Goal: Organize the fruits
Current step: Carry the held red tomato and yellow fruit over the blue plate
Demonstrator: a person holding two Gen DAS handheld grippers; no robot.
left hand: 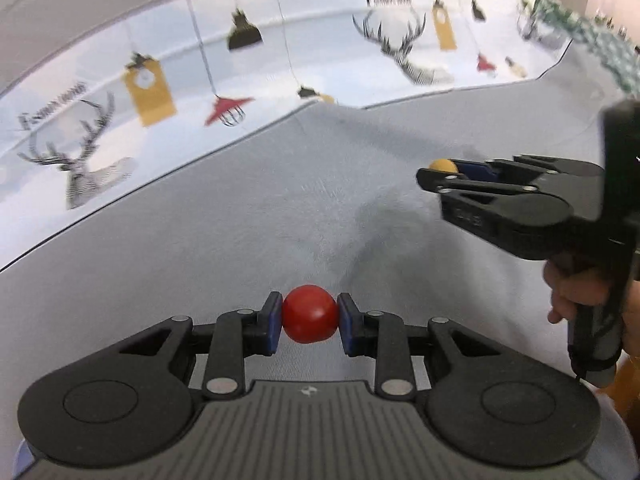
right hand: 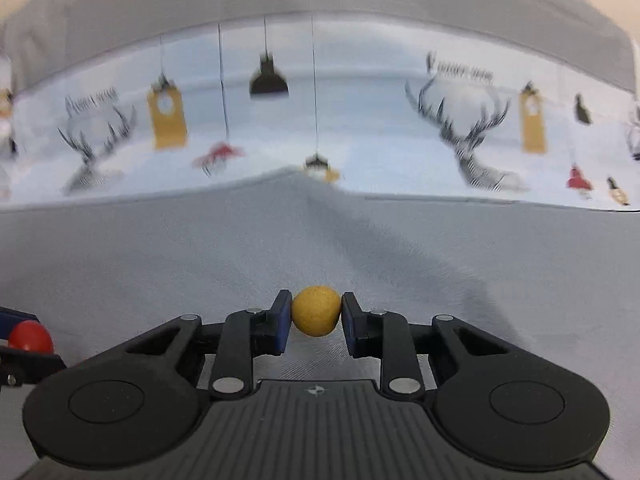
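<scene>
Fruits look tiny, light and roundish: left gripper pinches the smooth red fruit mid-belly, right gripper squeezes the matte yellow fruit likewise, so probably slippery-ish, gentle pressure.

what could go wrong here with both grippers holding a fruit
The red fruit is round and pinched only at its sides by the left gripper, so it could slip out and roll across the grey cloth. The same goes for the yellow fruit in the right gripper. The two grippers are close together and could bump.

Black tongs, blue pads, silver rivets
</scene>
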